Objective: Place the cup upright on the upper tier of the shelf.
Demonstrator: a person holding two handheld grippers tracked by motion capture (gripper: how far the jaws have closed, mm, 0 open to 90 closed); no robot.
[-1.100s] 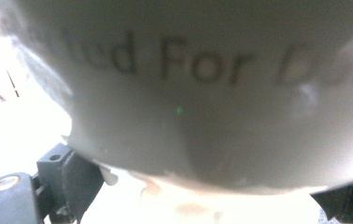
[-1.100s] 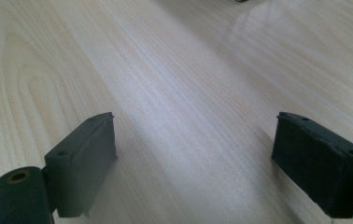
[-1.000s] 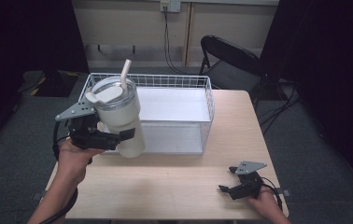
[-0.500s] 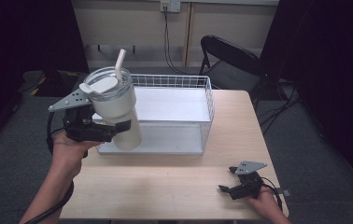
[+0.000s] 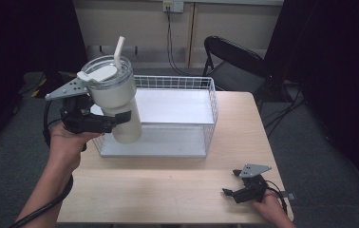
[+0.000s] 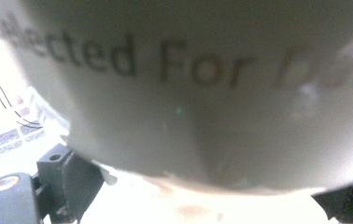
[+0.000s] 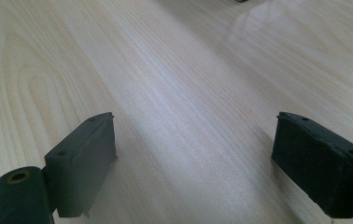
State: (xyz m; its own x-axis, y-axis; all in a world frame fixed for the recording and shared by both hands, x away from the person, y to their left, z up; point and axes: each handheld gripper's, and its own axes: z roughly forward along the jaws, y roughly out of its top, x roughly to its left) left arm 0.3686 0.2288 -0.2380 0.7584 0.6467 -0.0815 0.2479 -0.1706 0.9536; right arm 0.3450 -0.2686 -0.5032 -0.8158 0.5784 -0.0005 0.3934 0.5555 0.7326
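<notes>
The left claw [image 5: 113, 118] is clenched on the white tumbler [image 5: 116, 102], its black jaws pressed to either side of the lower body. In the left gripper view the tumbler [image 6: 188, 88] sits tight between the jaws, so close that grey printed lettering on its wall reads blurred across the frame. The tumbler is held in the air, tilted, with its base lower and swung toward the counter's middle and its top leaning out past the counter's left edge. Its clear lid [image 5: 102, 72] is on, and a white straw [image 5: 118, 48] stands up from it. The base hangs over the near left corner of the white wire basket [image 5: 205, 118], apart from its rim as far as the high view tells. The person's left hand [image 5: 66, 142] grips the tool from below, forearm coming in over the counter's near left corner.

The right claw [image 5: 230, 183] is released, jaws spread wide; in the right gripper view only bare wood [image 7: 179, 93] lies between them. It rests low at the counter's near right corner, well apart from the tumbler, with the right hand [image 5: 270, 206] behind it.

The basket stands at the far side of the wooden counter [image 5: 168, 190], running from its left edge past the middle. A black folding chair [image 5: 234, 59] stands beyond the far right corner.
</notes>
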